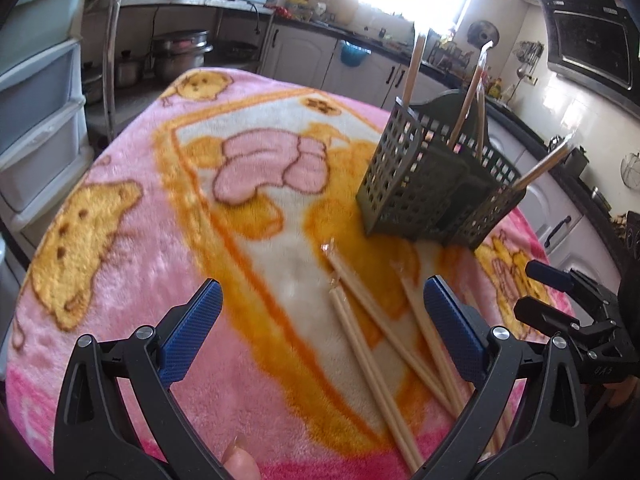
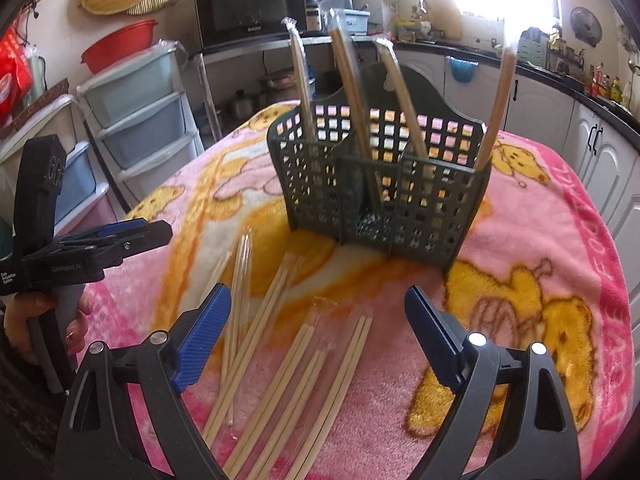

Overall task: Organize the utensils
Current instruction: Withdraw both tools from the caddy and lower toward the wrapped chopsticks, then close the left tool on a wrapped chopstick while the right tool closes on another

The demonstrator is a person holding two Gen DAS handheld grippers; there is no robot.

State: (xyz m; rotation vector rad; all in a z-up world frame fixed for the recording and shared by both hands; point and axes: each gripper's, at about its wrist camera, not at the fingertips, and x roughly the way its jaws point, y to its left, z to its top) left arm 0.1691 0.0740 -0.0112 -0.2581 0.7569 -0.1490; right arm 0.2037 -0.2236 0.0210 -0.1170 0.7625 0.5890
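Four wrapped wooden chopstick pairs (image 2: 352, 92) stand in the dark green perforated plastic holder (image 2: 380, 196) far on my pink cartoon blanket (image 2: 540, 220). Only my right view shows all five loose pairs (image 2: 296, 344) lying near; the left view shows three. Both my right gripper (image 2: 318, 334) and left gripper (image 1: 322, 326) gape wide, holding nothing.

1. We counted one dark green utensil basket (image 2: 380, 196) standing on the blanket.
2. We counted four wrapped chopstick pairs (image 2: 352, 92) standing upright in the basket.
3. We counted about five wrapped chopstick pairs (image 2: 256, 320) lying loose on the blanket in front of the basket in the right wrist view; they overlapped, so we could not fix the number.
4. We saw only three of those loose pairs (image 1: 380, 320) in the left wrist view.
5. We counted one pink cartoon blanket (image 2: 540, 208).
6. We counted two grippers: the left gripper (image 1: 320, 328) and the right gripper (image 2: 318, 332).
7. We counted one black microwave (image 2: 248, 16) and one red basin (image 2: 120, 44).
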